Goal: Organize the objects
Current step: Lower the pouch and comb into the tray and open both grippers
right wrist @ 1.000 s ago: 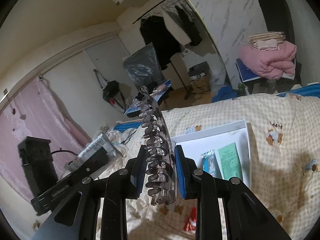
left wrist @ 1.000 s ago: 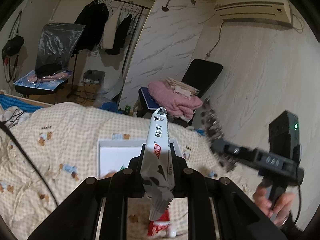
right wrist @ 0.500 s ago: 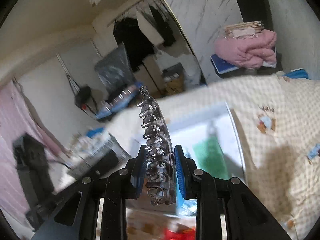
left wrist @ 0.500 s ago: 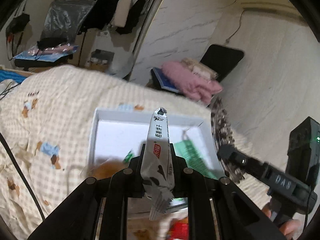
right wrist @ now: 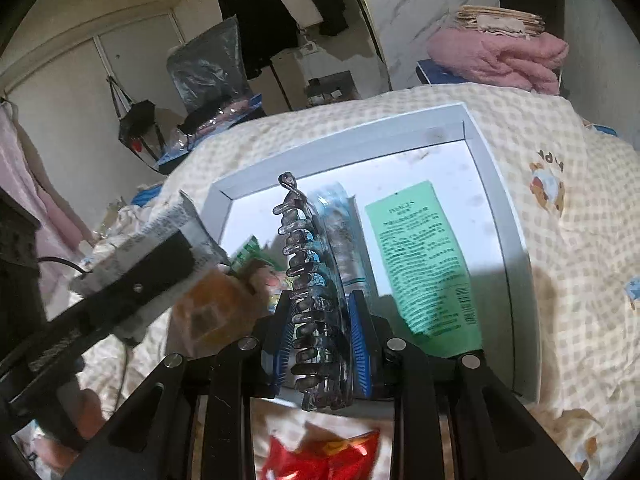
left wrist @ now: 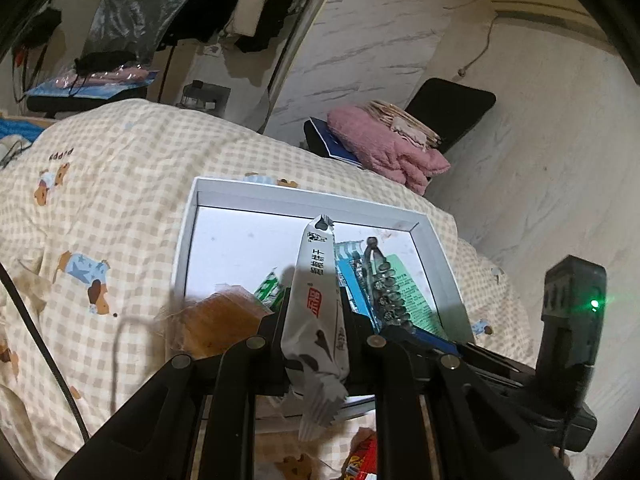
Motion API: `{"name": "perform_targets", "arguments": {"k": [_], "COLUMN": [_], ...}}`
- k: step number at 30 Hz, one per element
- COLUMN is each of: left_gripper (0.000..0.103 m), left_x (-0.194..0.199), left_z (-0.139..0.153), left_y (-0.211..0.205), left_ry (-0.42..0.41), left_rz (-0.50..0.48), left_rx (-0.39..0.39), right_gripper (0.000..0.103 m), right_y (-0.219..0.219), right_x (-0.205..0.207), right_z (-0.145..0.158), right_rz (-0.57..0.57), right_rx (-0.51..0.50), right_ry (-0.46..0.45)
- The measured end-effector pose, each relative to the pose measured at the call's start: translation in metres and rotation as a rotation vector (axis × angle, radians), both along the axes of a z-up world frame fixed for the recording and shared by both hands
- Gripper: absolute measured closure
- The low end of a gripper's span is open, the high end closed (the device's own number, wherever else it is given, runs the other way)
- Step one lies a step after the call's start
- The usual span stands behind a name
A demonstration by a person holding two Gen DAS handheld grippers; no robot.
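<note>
Left tongs (left wrist: 316, 334): I have them clamped on a long white snack wrapper with black print and a red logo (left wrist: 316, 280), its long axis running straight out along the fingers.
Right tongs (right wrist: 320, 336): pinched on a clear smoky plastic hair claw clip with a row of teeth (right wrist: 310, 280), also lengthwise with the fingers, tip pointing away from me.
Key relation: the shallow white cardboard box lid (left wrist: 188, 240) lies directly ahead of and below both tongs; I judge each held piece hangs over its near half, so the drop is down and slightly forward. My right tongs look the nearer to the box floor.
Already in the box: a green printed sachet (right wrist: 424, 264) just right of the clip, a blue-and-clear packet (right wrist: 344, 240) beneath it, a green-white packet (left wrist: 268, 290) left of the wrapper.
Near edge: an orange-brown wrapped block (left wrist: 216, 320) left of my tongs, a red snack bag (right wrist: 324, 456) under them, outside the box.
Surface: a bed with a beige checked bear-print quilt (left wrist: 100, 200), soft and uneven.
Room: pink folded blanket (left wrist: 388, 148) on a black chair beyond the bed.
</note>
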State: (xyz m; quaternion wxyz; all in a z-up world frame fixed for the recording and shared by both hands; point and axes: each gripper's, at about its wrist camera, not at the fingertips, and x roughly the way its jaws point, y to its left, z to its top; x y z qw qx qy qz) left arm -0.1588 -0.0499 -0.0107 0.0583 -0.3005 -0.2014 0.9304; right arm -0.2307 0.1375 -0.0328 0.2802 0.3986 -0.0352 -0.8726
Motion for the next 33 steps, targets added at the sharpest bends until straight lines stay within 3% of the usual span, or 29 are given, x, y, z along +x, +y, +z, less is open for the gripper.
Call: {"name": "perform_targets", "arguments": {"k": [4,11,17,33], "left_gripper": [0.085,0.085,0.085,0.082], "left_x": [-0.003,-0.007,-0.014,-0.03], "left_z": [-0.001,-0.003,-0.015,-0.033], "left_y": [0.01,0.042,0.06,0.055], "left_ry": [-0.003,0.009,-0.018,-0.085], "left_rz": [-0.015,-0.03,-0.06,-0.051], "left_rx": [-0.036,-0.226,-0.323,-0.298], "right_gripper": [0.075,0.075,0.075,0.074], "right_y": [0.002,0.001,0.003,0.0], "right_x": [-0.002,0.002,0.001,0.003], "right_z": [-0.006,-0.001,0.001,-0.003], "right_rz": [-0.021,-0.04,-0.039,-0.041], "right_rx": [0.022,0.051,0.024,0.053], "right_ry": [0.016,0.063,0.063,0.082]}}
